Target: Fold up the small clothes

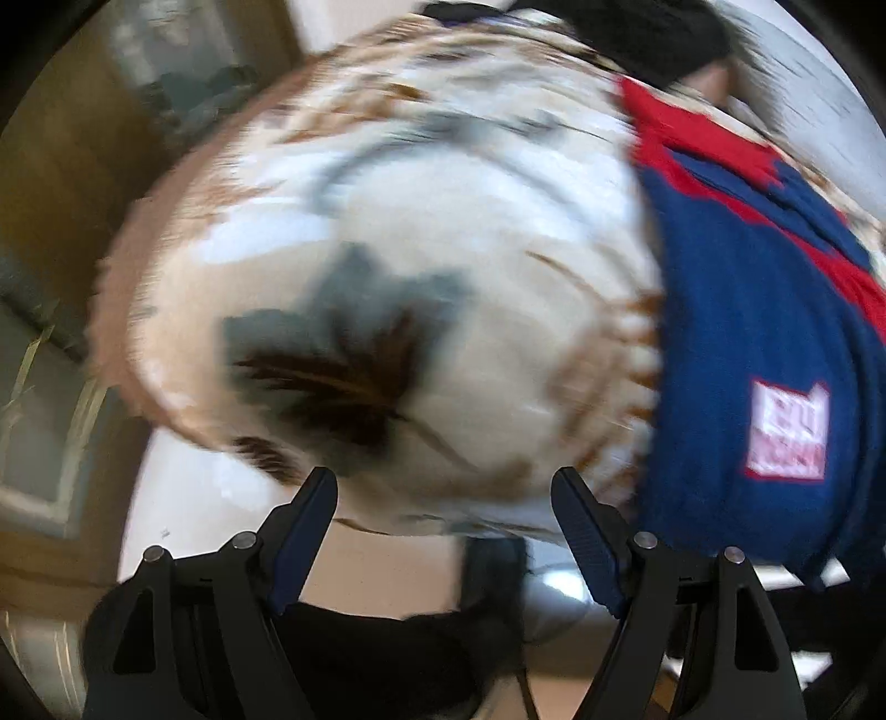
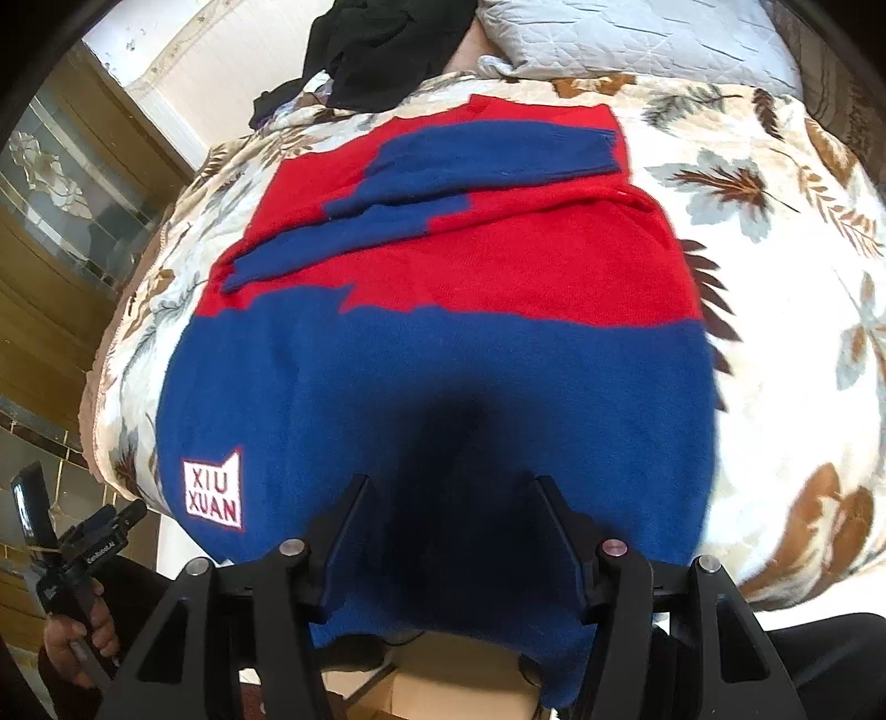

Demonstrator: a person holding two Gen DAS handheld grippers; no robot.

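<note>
A red and blue sweater lies flat on a bed with a leaf-print quilt, sleeves already crossed over its red half.

The right gripper hovers over the blue hem, fingers released around nothing. The left gripper, released too, hangs beside the sweater in a blurred view. Pinching both hem corners evenly and carrying them toward the red end would likely fold it neatly.

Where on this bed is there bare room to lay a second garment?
Free: the flowered blanket to the right of the red and blue sweater, up to the grey pillow. Crowded: the far end, where dark clothes are heaped beside the pillow.
</note>
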